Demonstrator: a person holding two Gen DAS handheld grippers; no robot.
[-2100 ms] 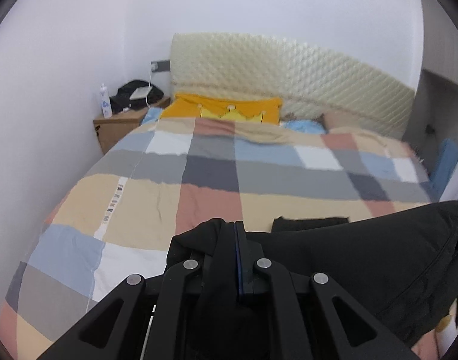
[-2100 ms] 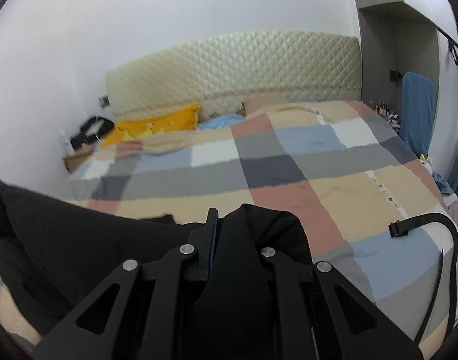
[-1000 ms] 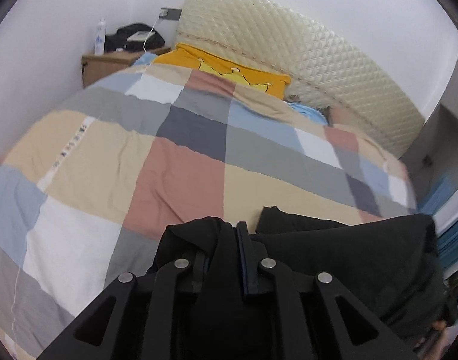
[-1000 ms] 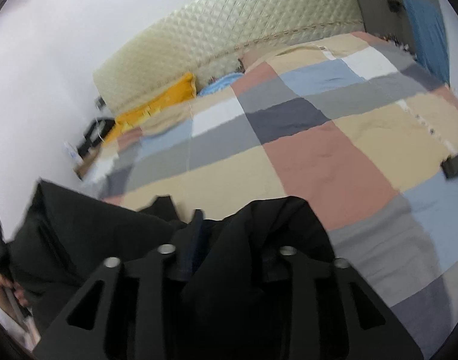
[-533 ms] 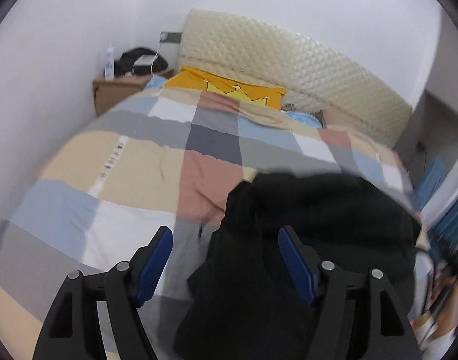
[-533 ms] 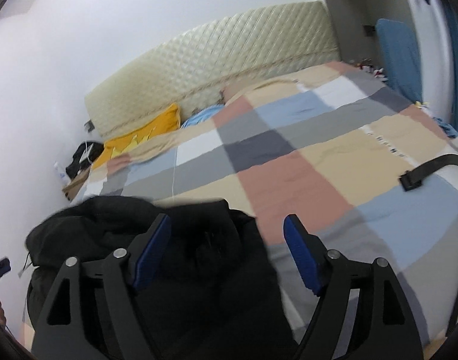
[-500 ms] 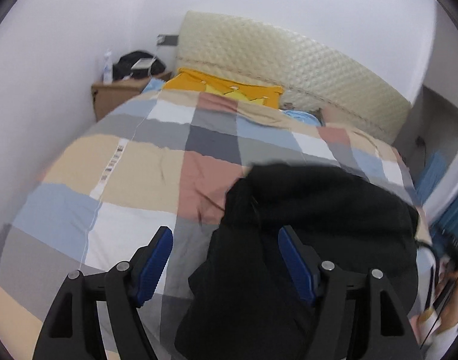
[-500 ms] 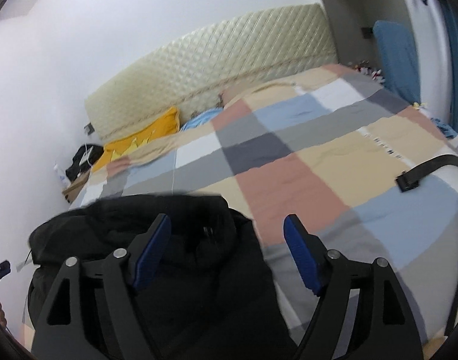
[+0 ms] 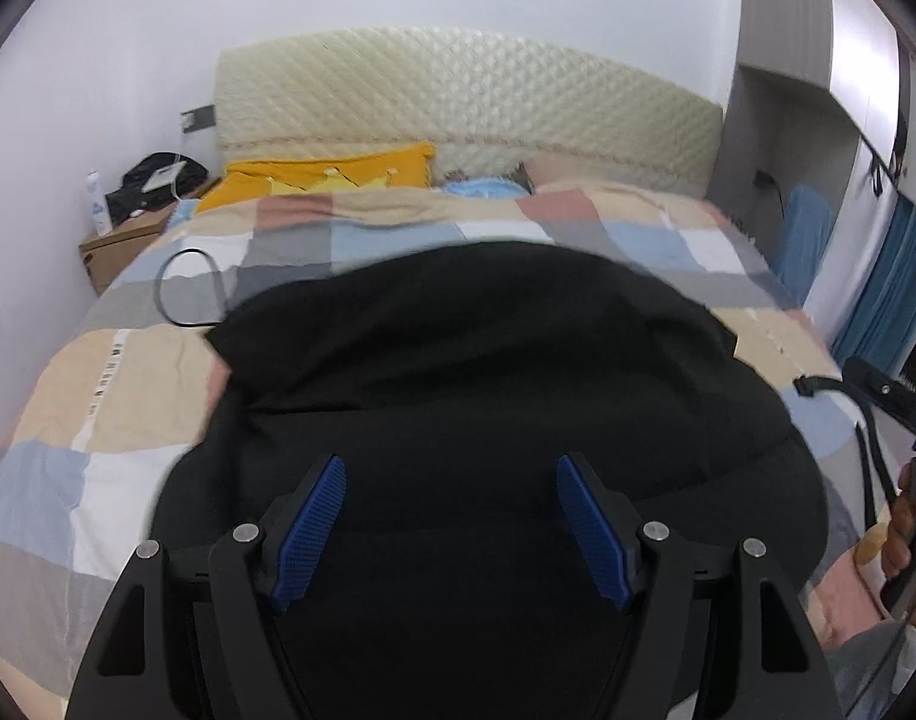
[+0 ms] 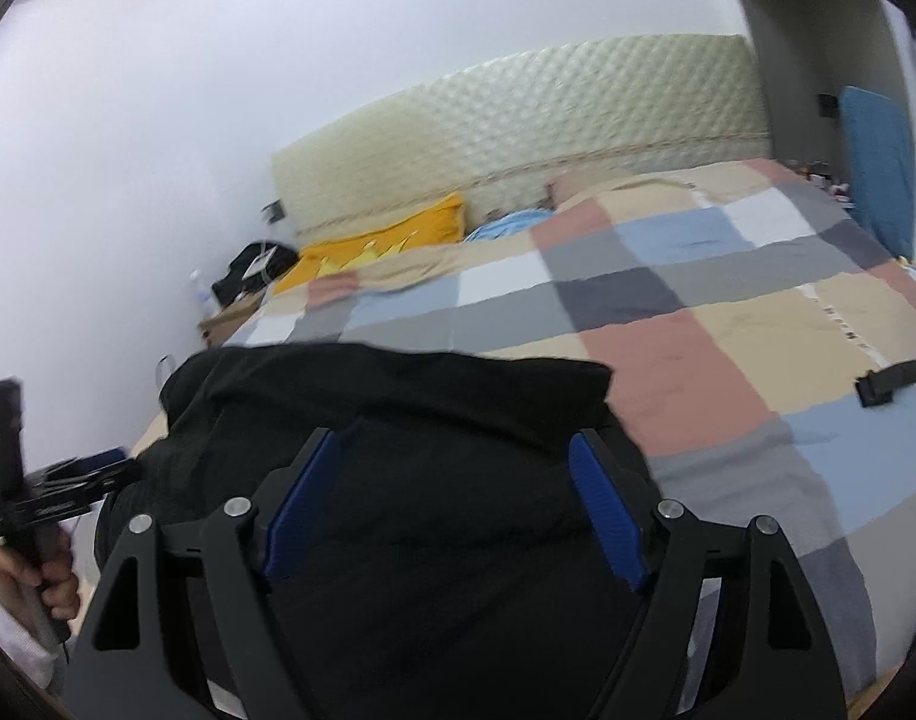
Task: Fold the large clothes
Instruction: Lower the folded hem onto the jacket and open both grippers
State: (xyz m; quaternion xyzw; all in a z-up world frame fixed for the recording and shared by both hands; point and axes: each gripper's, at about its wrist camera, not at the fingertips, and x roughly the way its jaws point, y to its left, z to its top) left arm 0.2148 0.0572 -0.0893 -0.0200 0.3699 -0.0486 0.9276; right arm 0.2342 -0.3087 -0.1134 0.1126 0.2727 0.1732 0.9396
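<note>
One black garment (image 9: 475, 372) lies on the checked bedcover (image 9: 128, 372), with one yellow pillow (image 9: 326, 180) and one quilted headboard (image 9: 458, 102) beyond it (a black strap (image 10: 895, 381) lies on the bedcover to the right). The left gripper (image 9: 452, 525) has its jaws spread wide with nothing between the blue pads (image 9: 314, 516), poised over the garment; the right gripper (image 10: 455, 510) is likewise spread wide and empty above the same cloth. The garment's long axis runs across the bed, left to right, its folded edge facing the headboard.
</note>
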